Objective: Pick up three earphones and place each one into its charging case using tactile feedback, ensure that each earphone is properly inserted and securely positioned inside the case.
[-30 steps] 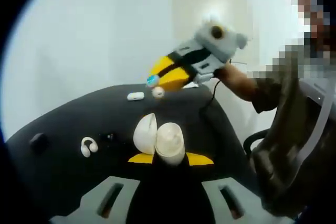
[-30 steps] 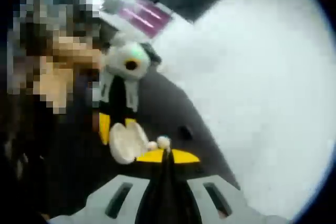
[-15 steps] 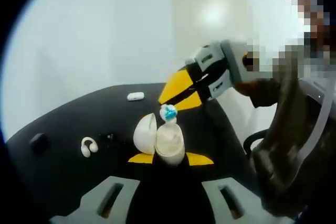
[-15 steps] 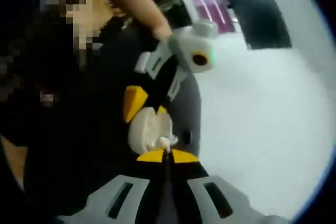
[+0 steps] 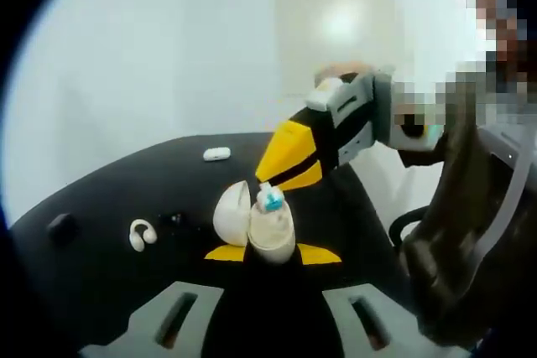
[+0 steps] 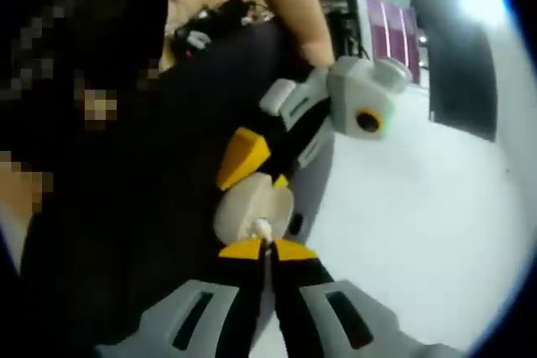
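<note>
1. Left gripper [image 5: 273, 253] has its fingers clamped on the open cream charging case [image 5: 267, 228], holding it up off the black bench [image 5: 101, 199], lid flipped open.
2. Right gripper [image 5: 267, 194] has its fingers pinched tight on a white earbud [image 5: 270, 200], right at the case's opening.
3. An ear-hook earphone [image 5: 141, 233] lies toward the bench's left edge, and a small white case [image 5: 216, 154] sits near the far edge.

Both tongs have yellow wedge tips on black jaws and grey slotted bodies: right tongs [image 5: 267, 193], left tongs [image 6: 256, 194]. Dark sleeve [image 5: 470, 232] behind.
</note>
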`<state>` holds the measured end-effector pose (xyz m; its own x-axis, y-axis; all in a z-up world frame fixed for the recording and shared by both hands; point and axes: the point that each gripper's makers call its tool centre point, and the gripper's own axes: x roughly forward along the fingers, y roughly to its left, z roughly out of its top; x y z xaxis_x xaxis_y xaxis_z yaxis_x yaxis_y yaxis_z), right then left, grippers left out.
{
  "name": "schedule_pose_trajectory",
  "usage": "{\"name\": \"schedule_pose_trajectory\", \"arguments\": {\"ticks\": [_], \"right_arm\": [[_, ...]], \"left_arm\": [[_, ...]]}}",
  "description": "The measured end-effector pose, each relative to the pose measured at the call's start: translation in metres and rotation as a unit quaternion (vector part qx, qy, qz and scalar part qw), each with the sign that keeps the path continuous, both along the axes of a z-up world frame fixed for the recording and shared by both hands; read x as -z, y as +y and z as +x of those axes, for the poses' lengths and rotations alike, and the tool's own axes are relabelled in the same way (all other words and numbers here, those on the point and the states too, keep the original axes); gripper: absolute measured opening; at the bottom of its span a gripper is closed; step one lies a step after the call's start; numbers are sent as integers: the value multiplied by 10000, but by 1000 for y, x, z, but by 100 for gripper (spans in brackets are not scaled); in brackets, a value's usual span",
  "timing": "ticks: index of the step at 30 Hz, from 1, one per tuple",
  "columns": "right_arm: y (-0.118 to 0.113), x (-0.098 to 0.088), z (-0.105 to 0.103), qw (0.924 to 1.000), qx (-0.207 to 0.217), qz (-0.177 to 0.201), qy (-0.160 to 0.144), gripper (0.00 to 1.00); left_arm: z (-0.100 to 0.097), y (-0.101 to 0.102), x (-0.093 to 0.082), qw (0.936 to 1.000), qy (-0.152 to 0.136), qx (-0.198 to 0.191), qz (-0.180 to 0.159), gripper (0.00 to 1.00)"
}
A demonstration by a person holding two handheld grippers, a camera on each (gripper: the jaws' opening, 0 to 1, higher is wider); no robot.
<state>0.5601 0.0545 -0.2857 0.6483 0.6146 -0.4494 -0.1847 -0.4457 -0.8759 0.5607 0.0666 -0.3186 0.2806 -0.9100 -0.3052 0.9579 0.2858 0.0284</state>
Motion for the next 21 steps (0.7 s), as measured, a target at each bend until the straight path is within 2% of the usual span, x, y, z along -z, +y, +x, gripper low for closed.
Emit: {"name": "schedule_pose_trajectory", "arguments": {"ticks": [4,6,8,12,15,21], "right_arm": [[0,-1,0,10000,1,69,68,6],[0,-3,-1,10000,-44,35,-13,6],[1,-3,-3,9996,-102,-126,-214,6],[0,2,-4,9979,-137,-508,-385,6],[1,4,-4,9927,-251,-931,-729,6],[4,6,-3,9845,-329,-1439,-947,6]], "left_arm": [[0,0,0,10000,-7,-1,3,17],[0,0,0,10000,-6,0,3,17],[0,0,0,10000,-5,-1,3,17],[1,0,0,10000,-8,-2,5,17],[1,0,0,10000,-13,-2,5,17],[1,0,-1,10000,-11,-1,6,17]]}}
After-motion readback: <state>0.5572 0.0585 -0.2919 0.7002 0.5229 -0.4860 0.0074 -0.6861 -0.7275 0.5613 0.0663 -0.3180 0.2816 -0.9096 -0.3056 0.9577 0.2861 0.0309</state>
